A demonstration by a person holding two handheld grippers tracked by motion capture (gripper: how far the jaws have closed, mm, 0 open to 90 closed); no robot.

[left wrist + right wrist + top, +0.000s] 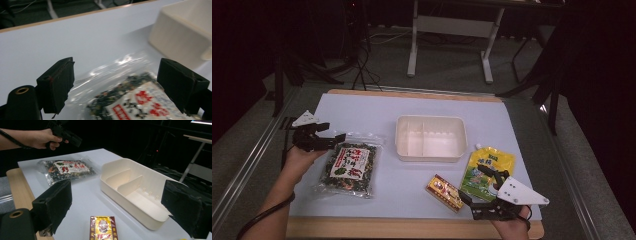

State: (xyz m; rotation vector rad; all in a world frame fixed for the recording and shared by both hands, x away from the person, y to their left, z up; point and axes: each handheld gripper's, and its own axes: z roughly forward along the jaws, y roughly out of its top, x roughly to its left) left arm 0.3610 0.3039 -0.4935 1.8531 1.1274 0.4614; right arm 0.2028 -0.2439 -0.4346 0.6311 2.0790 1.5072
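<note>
At the left edge of a white-topped table (pixel 377 107), the left gripper (pixel 332 138) hangs at the top left corner of a clear bag of dried greens with a red-lettered white label (pixel 349 167), its jaws spread wide; seen along those jaws in the left gripper view, the bag's shiny sealed edge (pixel 110 72) lies below and between the two black pads, touching neither, with the printed label reaching toward the right-hand pad. The bag lies flat on the table's left side, just beside the person's left hand (pixel 302 156). Near the table's middle sits a cream plastic tray with inner dividers (pixel 430 151), open side up and well apart from the bag. In front of it, toward the near edge, lies a small red-and-gold packet (pixel 444 192), and to its right a yellow-green spouted pouch (pixel 488 167) lies flat. At the near right corner the right gripper (pixel 472 187) is held low over the table, jaws spread wide with nothing between them, the packet (pixel 103 228) lying on the table just ahead of and between its pads and the tray (pixel 140 195) beyond.
</note>
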